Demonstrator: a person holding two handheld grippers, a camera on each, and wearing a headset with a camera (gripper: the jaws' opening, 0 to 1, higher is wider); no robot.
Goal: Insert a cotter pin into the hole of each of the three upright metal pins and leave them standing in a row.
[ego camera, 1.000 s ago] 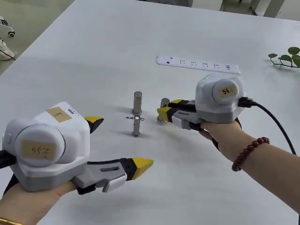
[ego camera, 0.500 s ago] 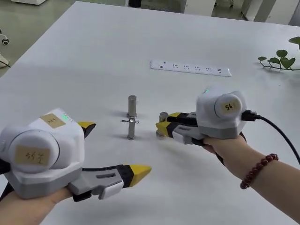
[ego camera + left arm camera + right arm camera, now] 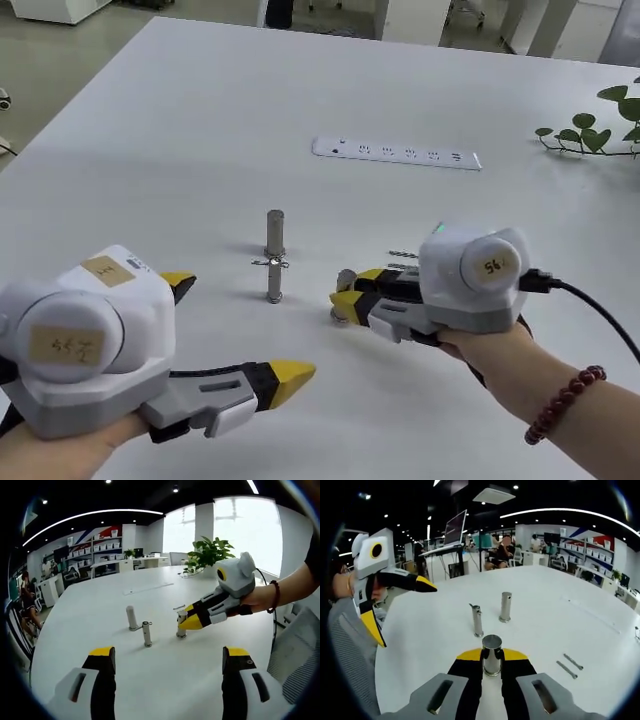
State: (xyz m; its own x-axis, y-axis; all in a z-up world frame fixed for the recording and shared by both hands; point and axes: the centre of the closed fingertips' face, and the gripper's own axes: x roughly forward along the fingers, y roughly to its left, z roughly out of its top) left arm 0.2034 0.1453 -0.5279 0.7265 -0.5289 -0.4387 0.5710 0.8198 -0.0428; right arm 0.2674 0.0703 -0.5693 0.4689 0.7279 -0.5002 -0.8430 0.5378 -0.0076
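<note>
Our right gripper (image 3: 492, 657) grips the near metal pin (image 3: 492, 647); our left gripper (image 3: 168, 652) hangs wide open.
That pin stands upright on the white table (image 3: 200, 120), near the middle pin (image 3: 274, 284), which has a cotter pin (image 3: 270, 263) through it; the far pin (image 3: 275, 230) stands beyond. Two loose cotter pins (image 3: 566, 670) lie near the right gripper.
</note>
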